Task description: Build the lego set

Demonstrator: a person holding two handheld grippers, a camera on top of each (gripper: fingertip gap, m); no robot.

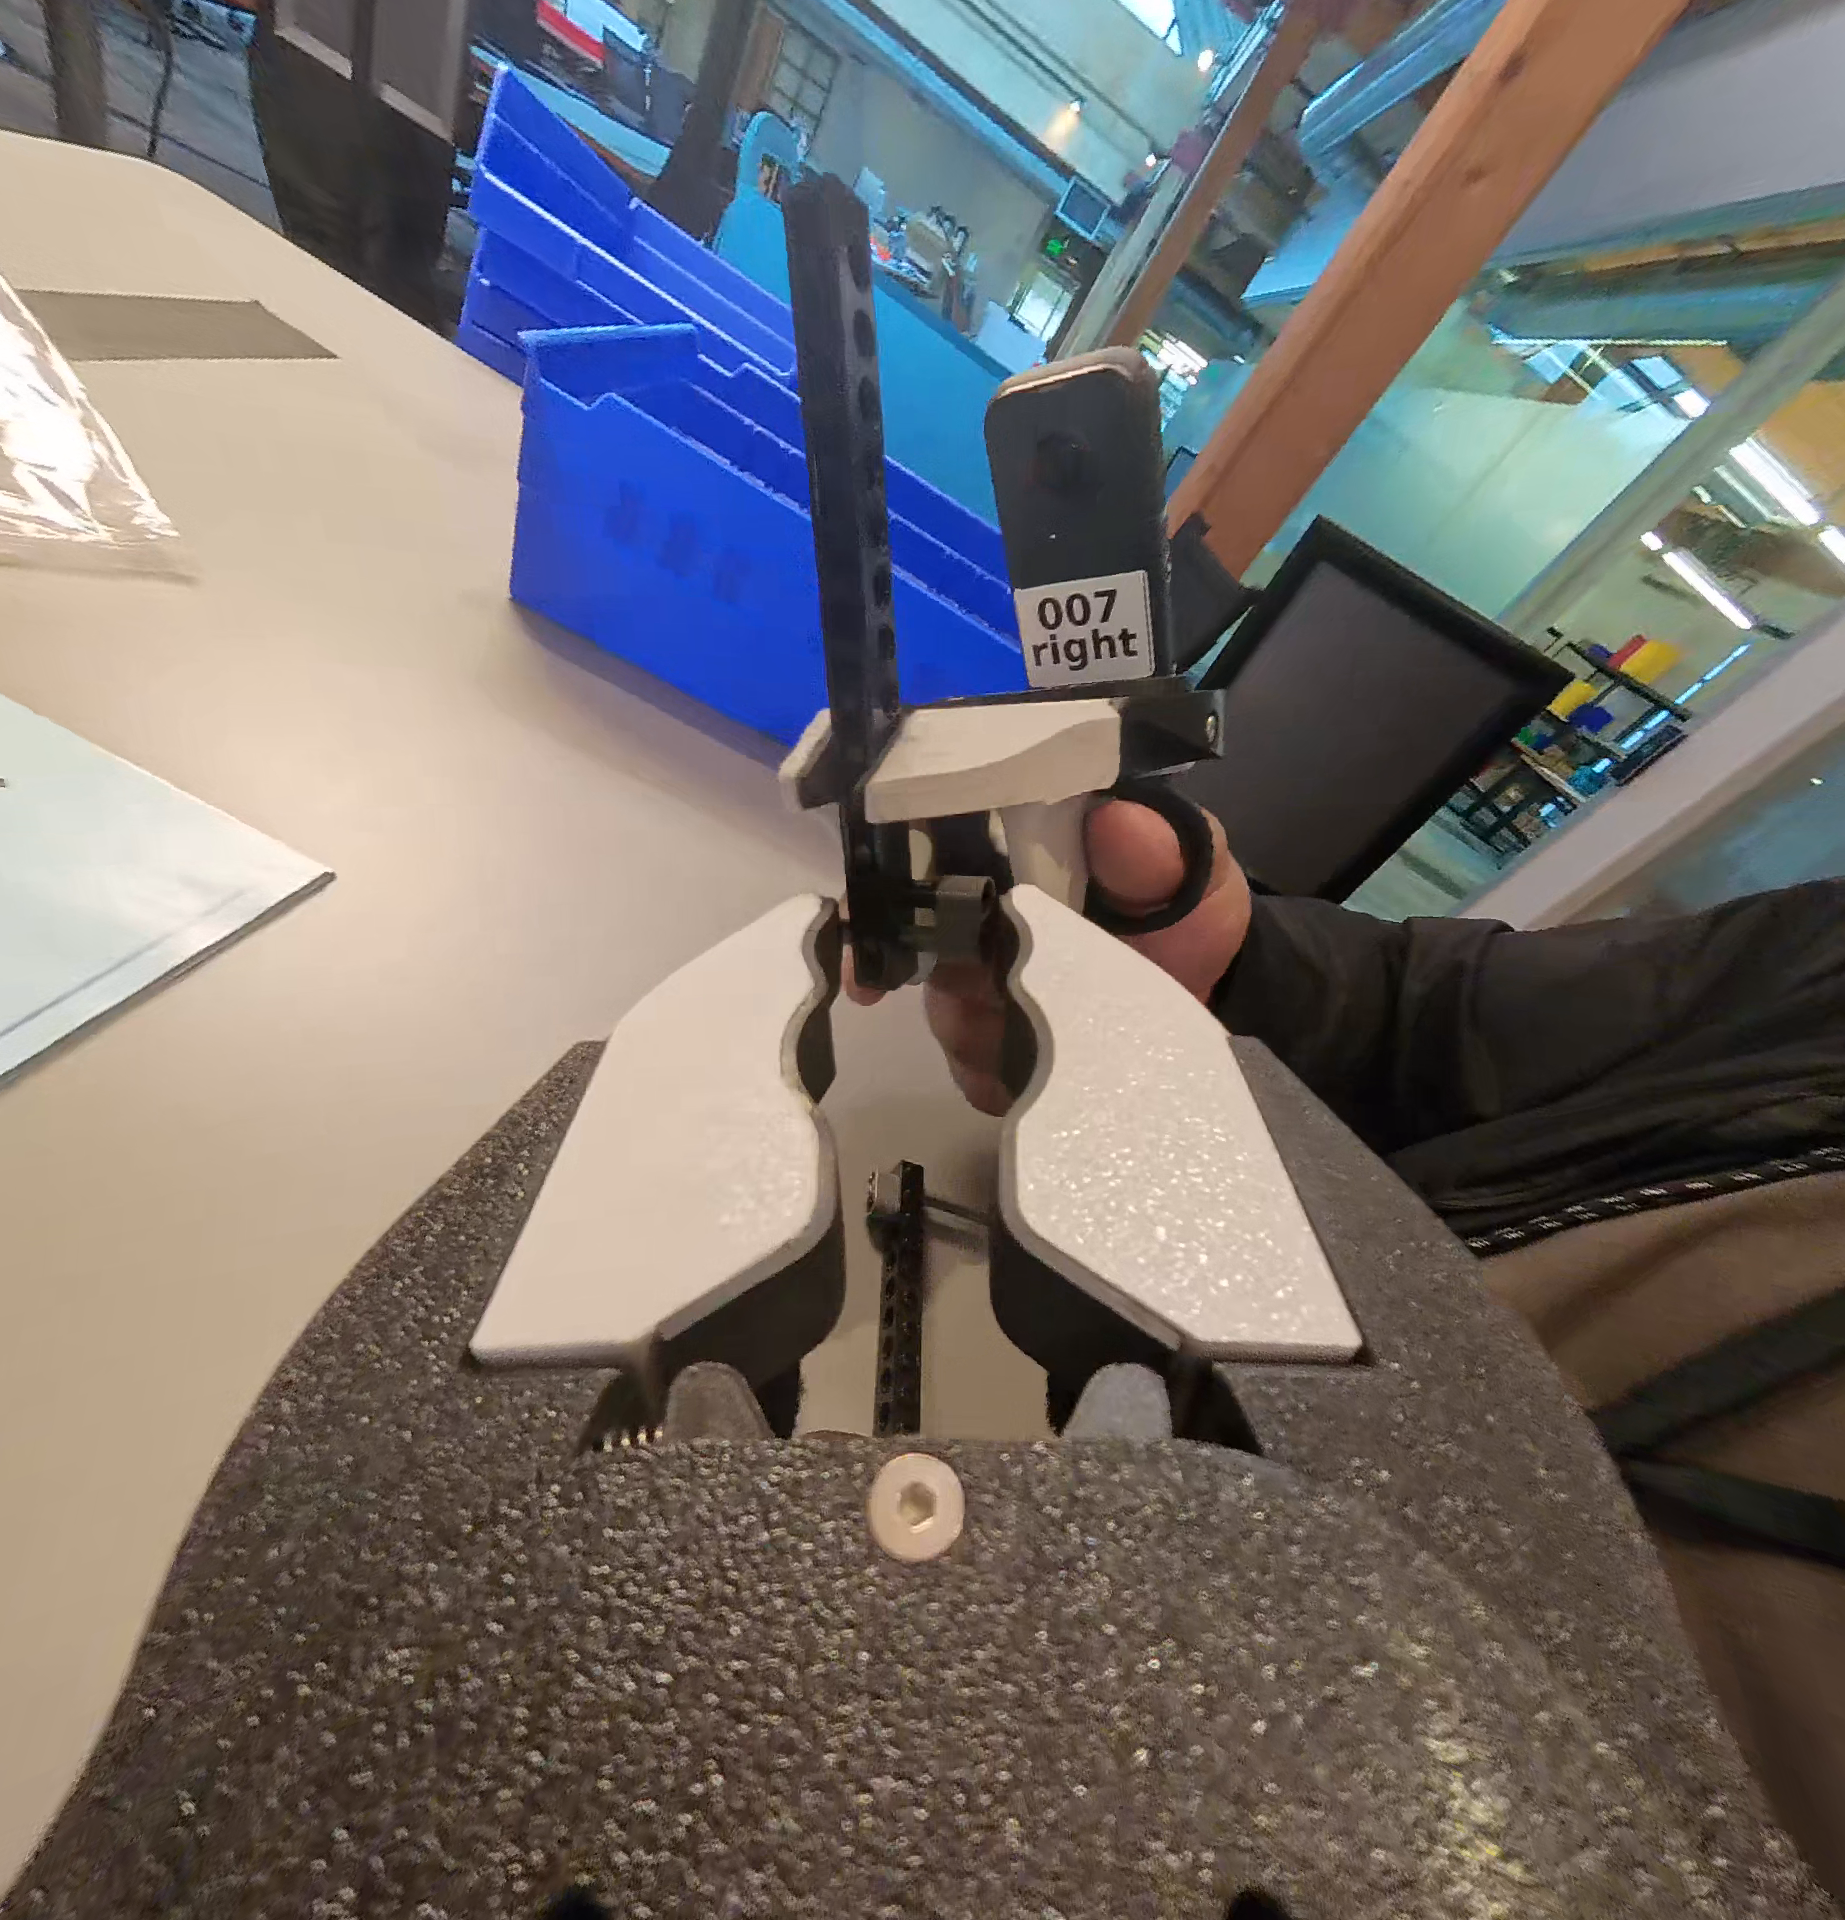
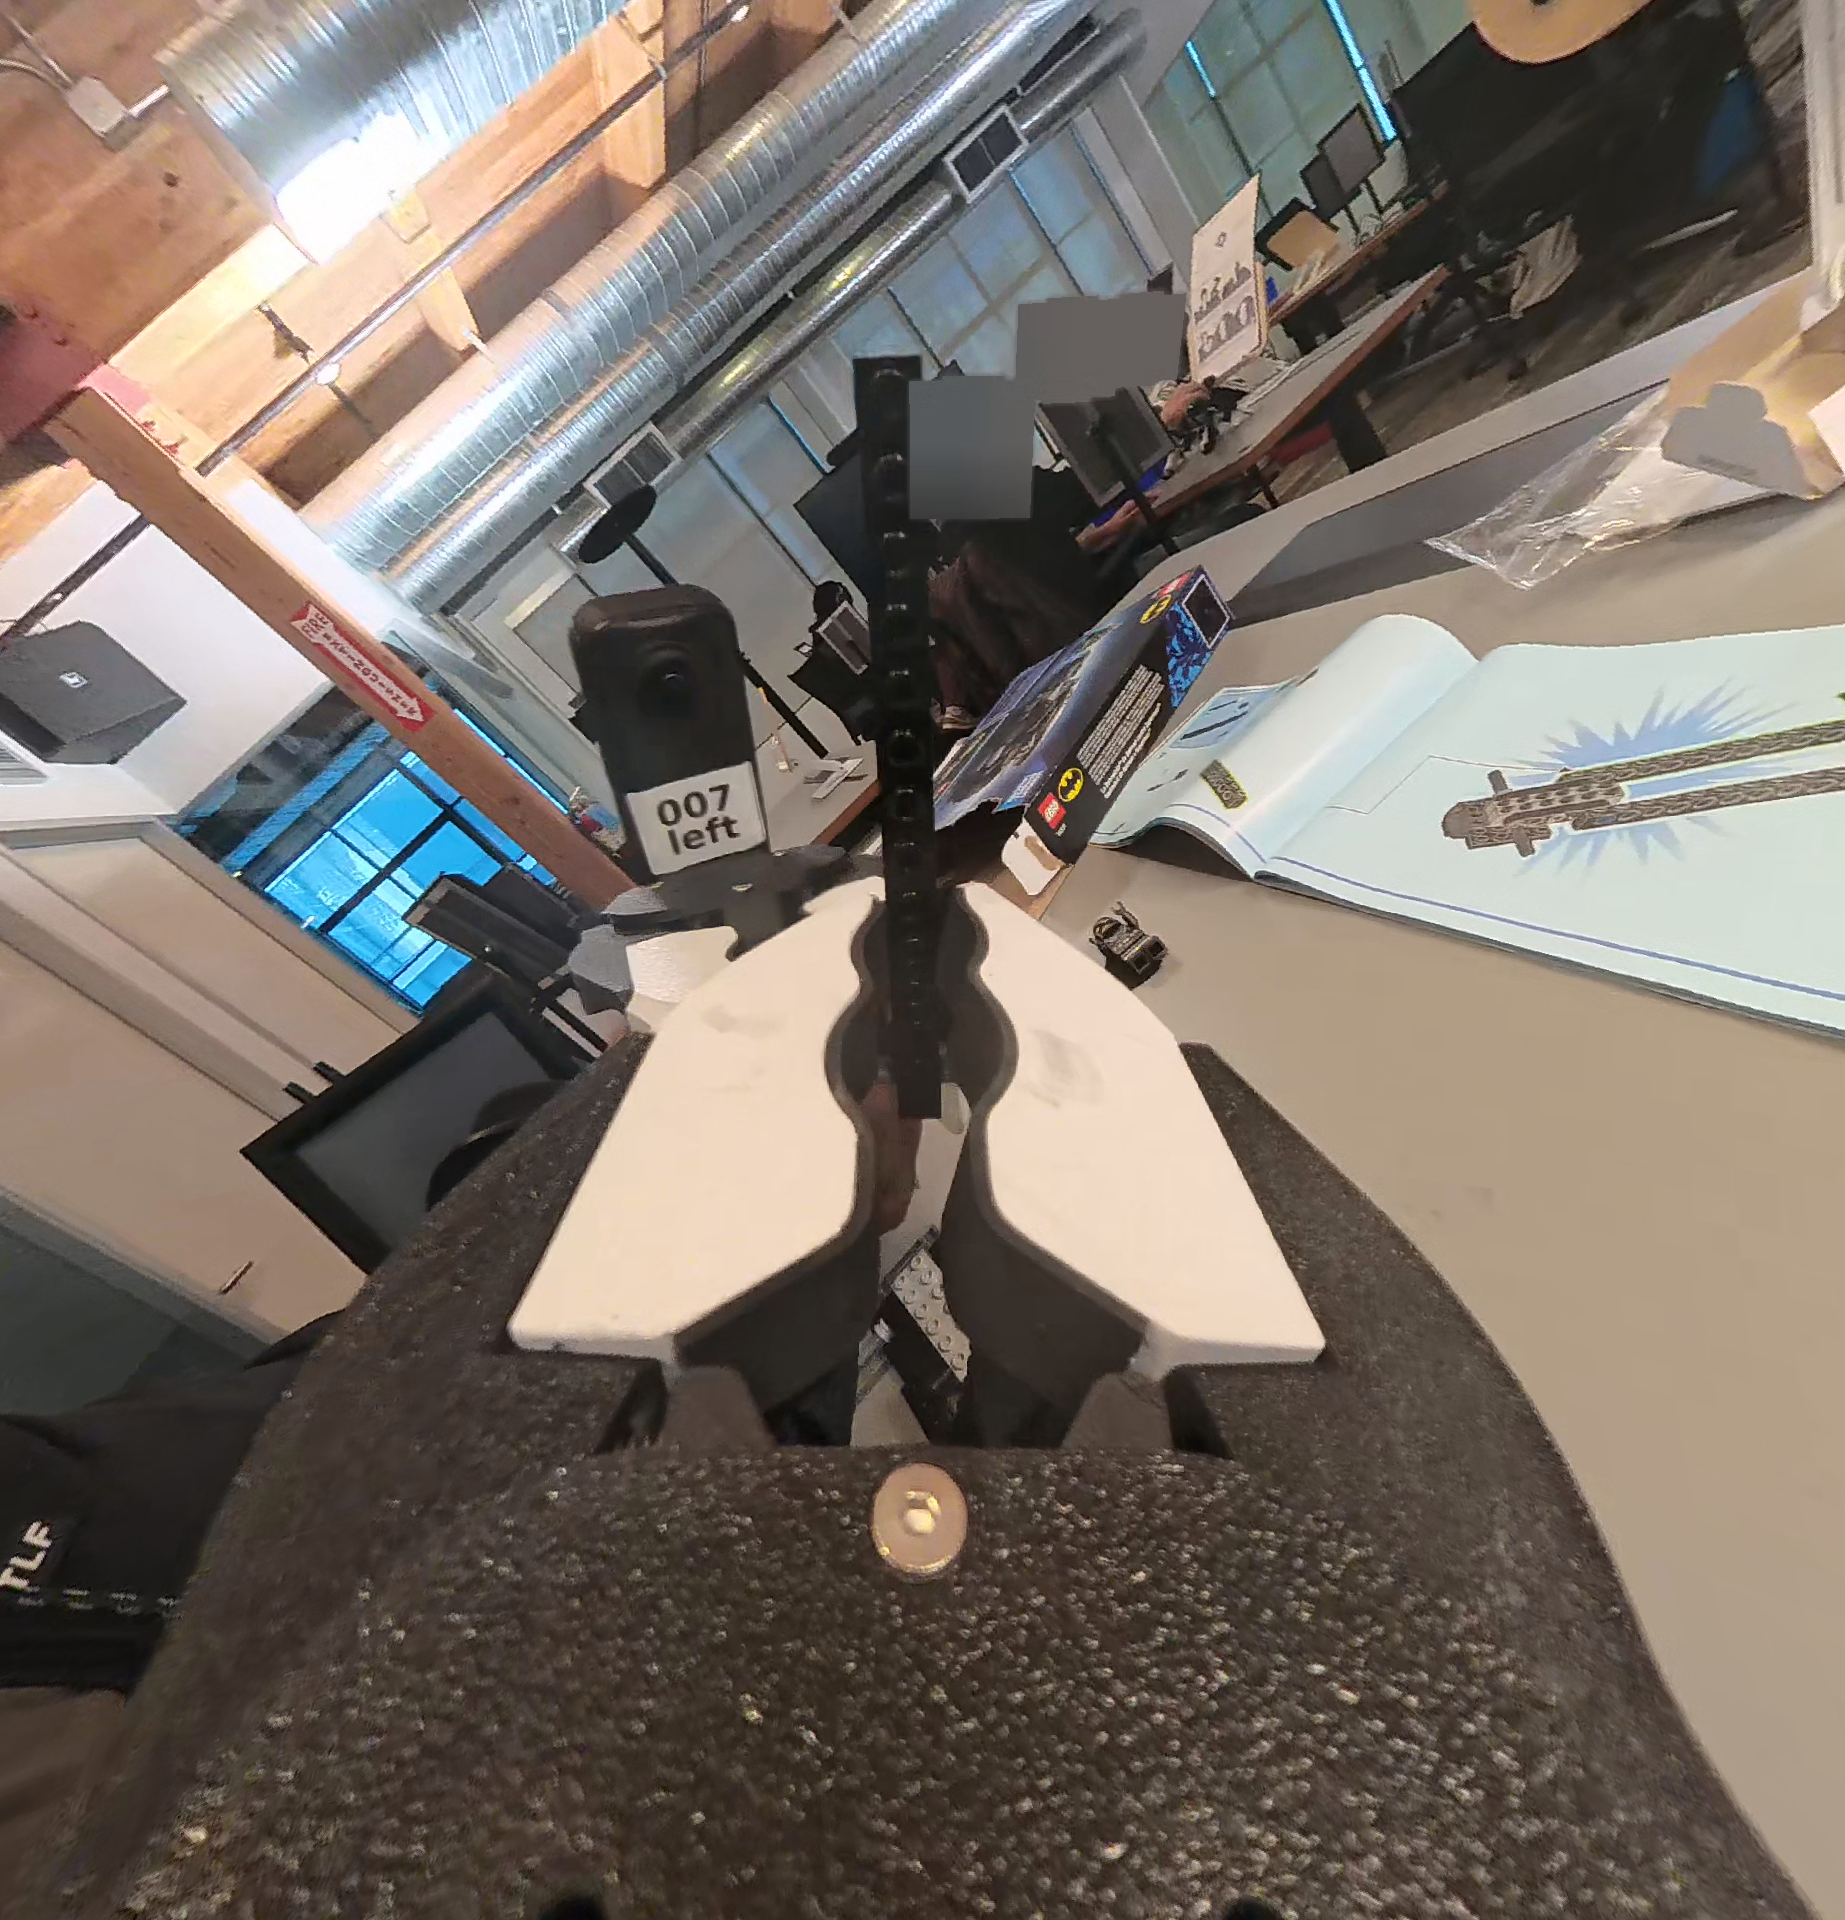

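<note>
- The long black holed beam [image 2: 902, 790] stands upright, clamped in the right gripper [image 1: 850, 764], and blocks the line straight ahead of both grippers.
- A small grey connector [image 1: 959, 920] juts sideways from the beam's lower end into the gap between the left gripper's [image 1: 923, 925] spread jaws; the left jaw sits against the beam's end, while the right jaw stands just clear of the connector.
- Behind the beam, stacked blue bins [image 1: 689, 499] wall off the far worktop [image 1: 398, 665].
- Left of the beam in the left wrist view, bare worktop lies open as far as a clear plastic bag [image 1: 35, 436] and a light-blue sheet [image 1: 87, 894].
- Right of the beam in the right wrist view, an open booklet [image 2: 1583, 810], a tilted box [image 2: 1105, 717] and a small dark piece [image 2: 1131, 940] occupy the worktop.
</note>
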